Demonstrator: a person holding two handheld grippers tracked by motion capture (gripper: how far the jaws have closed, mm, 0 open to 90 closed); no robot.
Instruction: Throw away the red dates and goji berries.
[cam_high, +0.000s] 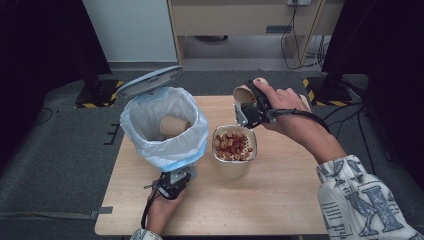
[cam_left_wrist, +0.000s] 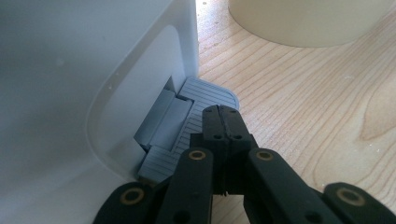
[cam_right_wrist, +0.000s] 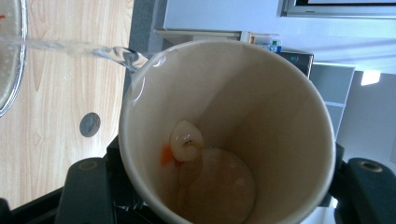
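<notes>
A white pedal bin with a pale blue liner stands on the table's left side, lid raised. A paper cup lies inside it. My left gripper is at the bin's foot. In the left gripper view its jaws are shut and empty, tips resting on the grey ribbed pedal. My right gripper is shut on a second paper cup, tipped over a larger tub of red-brown pieces. In the right gripper view a thin stream of liquid runs off this cup's rim; a pale piece stays inside.
The wooden table is bare at the front right. The tub's base stands close behind the pedal. Dark stands and cables sit on the floor beyond the table's far edge.
</notes>
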